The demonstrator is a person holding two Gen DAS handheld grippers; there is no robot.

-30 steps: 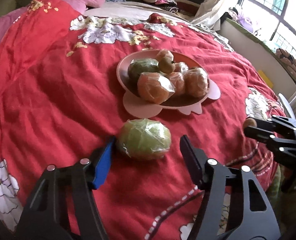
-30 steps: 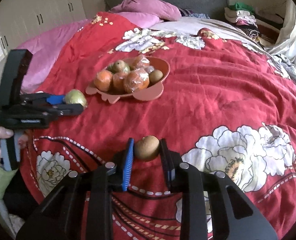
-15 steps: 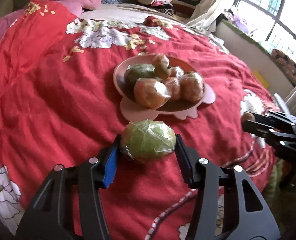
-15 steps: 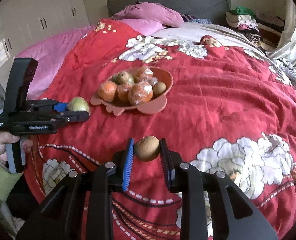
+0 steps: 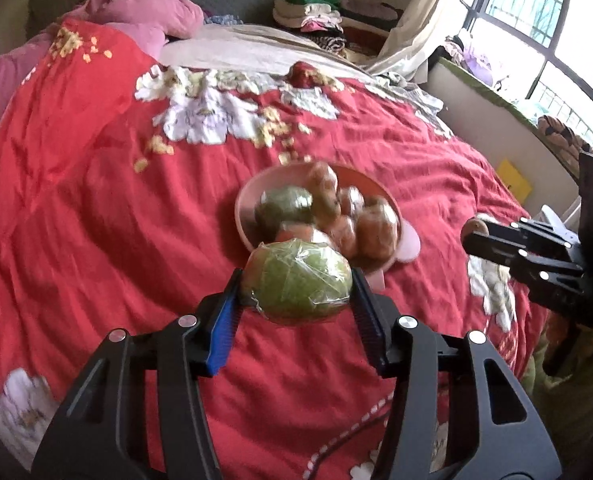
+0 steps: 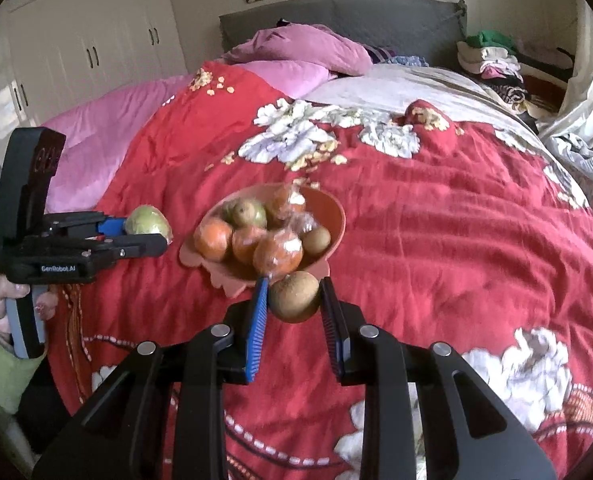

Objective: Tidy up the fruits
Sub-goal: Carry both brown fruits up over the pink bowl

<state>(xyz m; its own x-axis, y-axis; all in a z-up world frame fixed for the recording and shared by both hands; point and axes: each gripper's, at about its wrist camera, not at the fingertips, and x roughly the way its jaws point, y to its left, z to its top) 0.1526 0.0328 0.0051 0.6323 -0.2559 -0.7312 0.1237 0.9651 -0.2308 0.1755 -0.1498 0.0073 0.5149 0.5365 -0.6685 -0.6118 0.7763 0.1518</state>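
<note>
A plastic-wrapped green fruit (image 5: pixel 298 282) is clamped by the left gripper (image 5: pixel 296 286), a brown kiwi (image 6: pixel 294 296) by the right gripper (image 6: pixel 294 300), both evidently destined for the pink fruit bowl (image 6: pixel 336 220).

Bed, bowl at centre, tongs on either side.

Bowl (image 6: pixel 334 220) on the quilt (image 6: pixel 436 240), mid-bed, fruits (image 6: pixel 252 240) piled in it. Left tongs (image 5: pixel 296 288) clamp a wrapped fruit (image 5: pixel 296 284) above the quilt, just before the bowl; right tongs (image 6: pixel 294 298) clamp a kiwi (image 6: pixel 294 296) likewise. Pillows (image 6: pixel 308 48) behind, at the headboard (image 6: pixel 376 16); folded clothes (image 6: pixel 488 60) to their right.
</note>
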